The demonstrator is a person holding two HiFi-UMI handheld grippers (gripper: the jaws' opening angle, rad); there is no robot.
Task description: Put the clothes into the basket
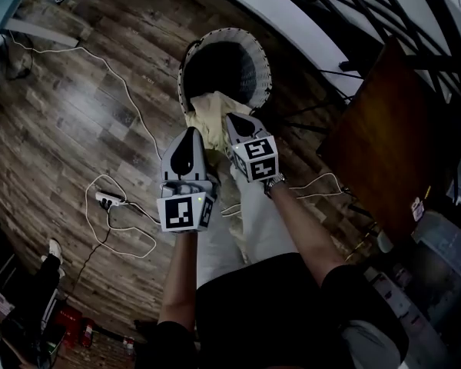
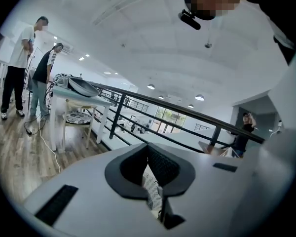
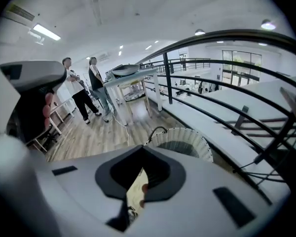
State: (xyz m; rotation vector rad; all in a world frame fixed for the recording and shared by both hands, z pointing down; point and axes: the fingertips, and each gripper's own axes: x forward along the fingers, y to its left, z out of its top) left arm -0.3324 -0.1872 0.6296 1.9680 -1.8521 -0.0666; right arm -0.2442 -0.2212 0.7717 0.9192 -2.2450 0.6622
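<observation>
Beige cloth (image 1: 209, 118), crumpled (perhaps trousers), overlapping white wicker basket (image 1: 264, 71)

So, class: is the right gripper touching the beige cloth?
Touching. The right gripper view shows the right gripper clamped on the beige cloth.

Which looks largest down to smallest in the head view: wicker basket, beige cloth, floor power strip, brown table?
1. brown table
2. basket
3. beige cloth, counting only its visible beige part
4. power strip
The table probably stands nearer the camera than the floor things, so its lead may be partly nearness.
</observation>
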